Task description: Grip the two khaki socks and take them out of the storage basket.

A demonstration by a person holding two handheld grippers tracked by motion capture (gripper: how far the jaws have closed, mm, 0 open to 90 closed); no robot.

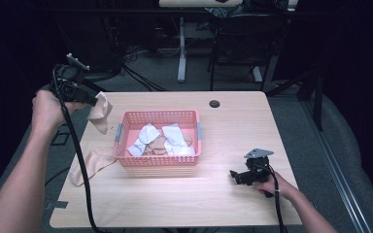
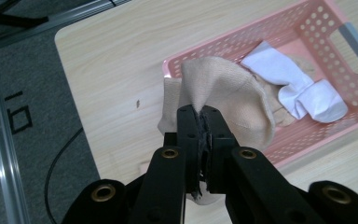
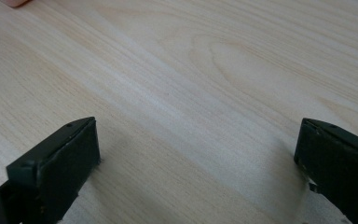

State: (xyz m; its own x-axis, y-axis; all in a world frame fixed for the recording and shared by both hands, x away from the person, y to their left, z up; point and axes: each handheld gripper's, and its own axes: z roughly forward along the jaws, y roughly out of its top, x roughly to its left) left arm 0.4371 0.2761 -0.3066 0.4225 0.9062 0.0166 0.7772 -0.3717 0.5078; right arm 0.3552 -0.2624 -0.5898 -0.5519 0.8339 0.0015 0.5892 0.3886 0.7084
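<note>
Beige sock point(image 2: 223, 88); pink perforated basket point(image 1: 158, 161); white socks point(image 1: 145, 138).

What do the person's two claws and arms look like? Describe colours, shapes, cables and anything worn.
Both are black. The left claw has two flat black jaws on arms with brass-coloured rivets and trails a black cable. The right claw carries a grey three-cornered plate, with a black cable too. Both forearms are bare, with no sleeves in sight.
</note>
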